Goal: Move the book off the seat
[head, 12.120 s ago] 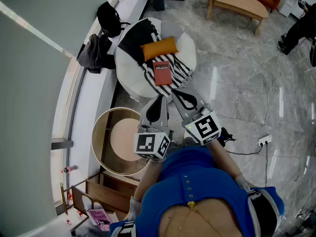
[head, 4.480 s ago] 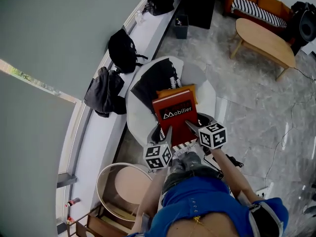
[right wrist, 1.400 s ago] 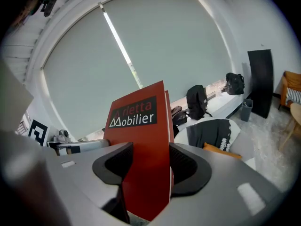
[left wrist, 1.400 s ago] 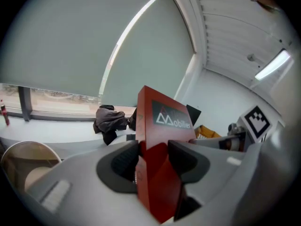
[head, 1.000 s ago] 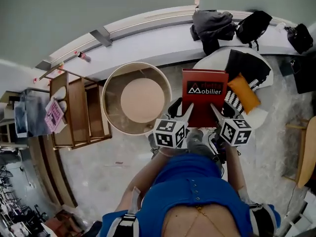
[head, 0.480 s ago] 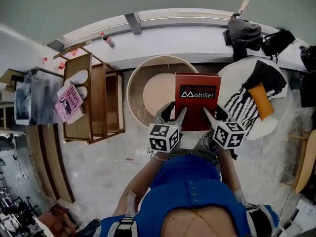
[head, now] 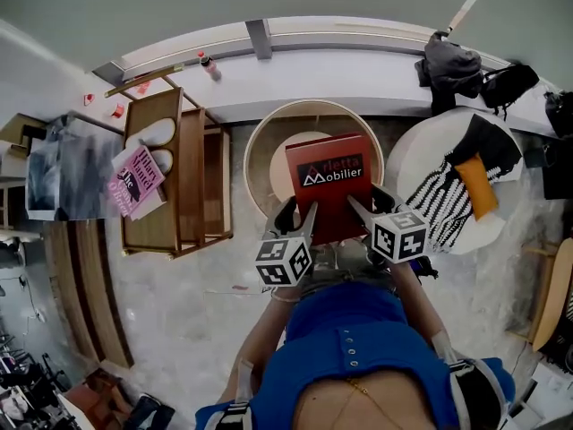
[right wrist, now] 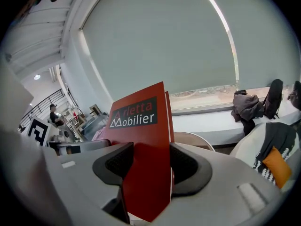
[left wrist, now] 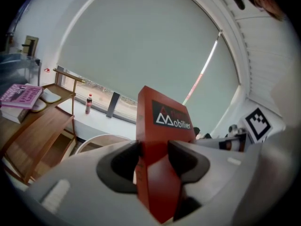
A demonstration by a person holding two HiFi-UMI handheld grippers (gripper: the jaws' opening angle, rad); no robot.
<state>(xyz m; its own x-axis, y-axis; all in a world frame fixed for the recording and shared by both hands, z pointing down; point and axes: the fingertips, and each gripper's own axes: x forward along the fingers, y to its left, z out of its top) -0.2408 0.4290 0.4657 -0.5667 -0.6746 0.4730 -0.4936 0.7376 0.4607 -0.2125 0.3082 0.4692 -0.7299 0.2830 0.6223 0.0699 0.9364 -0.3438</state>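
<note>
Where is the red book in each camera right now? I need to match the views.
Head view: red book at centre, over the round table.
Left gripper view: red book at centre, spine toward the camera, clamped between the jaws.
Right gripper view: red book at centre, cover showing, clamped between the jaws.
Shared landmark: the round table, behind the book.

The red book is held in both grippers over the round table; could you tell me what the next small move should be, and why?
Probably lower the red book onto the round table. The left gripper and right gripper each clamp its near edge, it appears over the tabletop, and it is already clear of the white seat, so setting it down seems the natural step.
</note>
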